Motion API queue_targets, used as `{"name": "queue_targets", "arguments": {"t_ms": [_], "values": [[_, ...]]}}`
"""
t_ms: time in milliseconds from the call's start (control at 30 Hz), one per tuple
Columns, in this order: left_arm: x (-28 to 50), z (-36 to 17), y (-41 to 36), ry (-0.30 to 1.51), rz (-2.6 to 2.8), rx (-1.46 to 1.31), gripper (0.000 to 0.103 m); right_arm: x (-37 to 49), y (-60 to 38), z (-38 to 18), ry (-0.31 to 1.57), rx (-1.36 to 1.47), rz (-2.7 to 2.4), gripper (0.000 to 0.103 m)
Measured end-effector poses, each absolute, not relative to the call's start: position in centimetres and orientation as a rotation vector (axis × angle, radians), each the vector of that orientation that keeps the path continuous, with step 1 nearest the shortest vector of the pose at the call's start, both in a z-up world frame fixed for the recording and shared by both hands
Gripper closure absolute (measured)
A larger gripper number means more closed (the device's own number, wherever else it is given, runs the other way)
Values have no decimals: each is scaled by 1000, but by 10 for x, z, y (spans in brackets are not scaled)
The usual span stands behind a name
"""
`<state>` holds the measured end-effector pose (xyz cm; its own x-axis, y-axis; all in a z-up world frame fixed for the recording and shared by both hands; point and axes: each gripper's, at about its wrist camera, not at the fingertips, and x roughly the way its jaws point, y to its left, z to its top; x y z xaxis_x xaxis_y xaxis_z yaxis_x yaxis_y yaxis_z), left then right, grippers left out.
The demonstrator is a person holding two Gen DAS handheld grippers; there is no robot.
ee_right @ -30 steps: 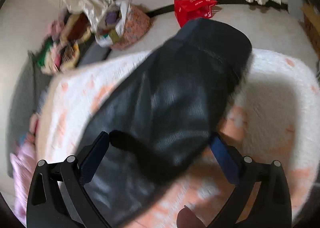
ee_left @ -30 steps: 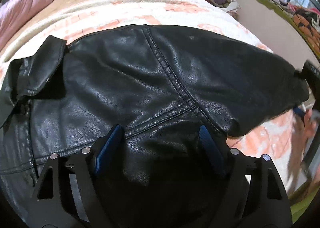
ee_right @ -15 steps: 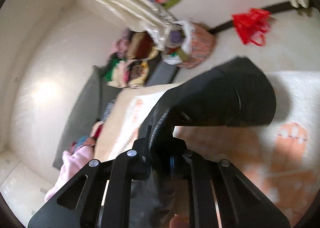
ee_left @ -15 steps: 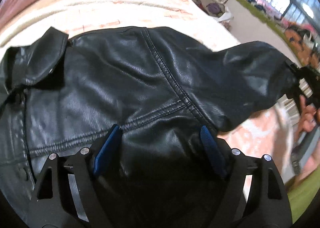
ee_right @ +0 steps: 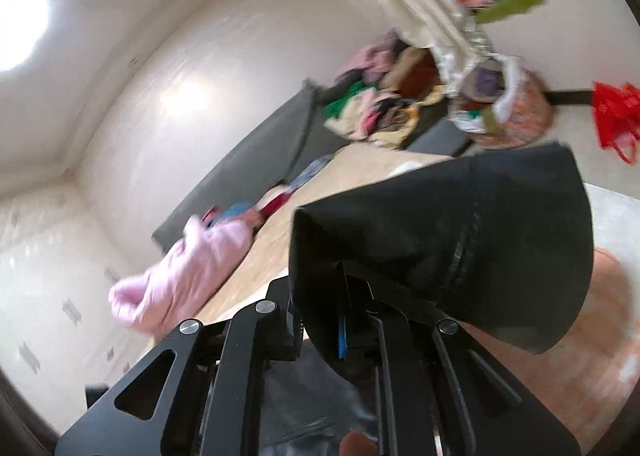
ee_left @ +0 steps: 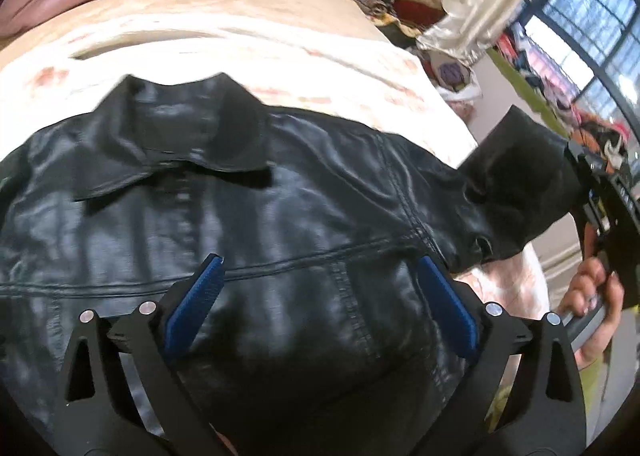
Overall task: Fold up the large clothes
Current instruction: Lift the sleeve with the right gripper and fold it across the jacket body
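The sleeve (ee_right: 460, 232) of the black leather jacket (ee_left: 256, 224) has risen off the cream-and-peach blanket on the bed (ee_left: 280, 44), lifted by the right hand-held gripper (ee_right: 352, 320), clenched on its cuff. The left hand-held gripper (ee_left: 320, 296) hovers released over the jacket's body, which lies on the bed. The sleeve fold inward looks underway.

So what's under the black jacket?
The black jacket lies on a white blanket with orange-pink patches, spread over a bed. The blanket shows around the collar and beside the sleeve. Anything directly beneath the jacket is covered.
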<state>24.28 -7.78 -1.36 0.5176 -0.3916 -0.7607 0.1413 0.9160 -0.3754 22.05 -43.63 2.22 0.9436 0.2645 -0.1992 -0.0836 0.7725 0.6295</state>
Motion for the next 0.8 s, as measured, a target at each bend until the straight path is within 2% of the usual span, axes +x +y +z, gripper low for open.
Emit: {"name": "queue_targets", "arguments": {"t_ms": [367, 800], "values": [[219, 35, 16, 852, -226, -419, 9, 232, -327, 51, 332, 438, 387, 92], [200, 46, 100, 786, -206, -622, 9, 236, -174, 69, 374, 161, 521, 92]]}}
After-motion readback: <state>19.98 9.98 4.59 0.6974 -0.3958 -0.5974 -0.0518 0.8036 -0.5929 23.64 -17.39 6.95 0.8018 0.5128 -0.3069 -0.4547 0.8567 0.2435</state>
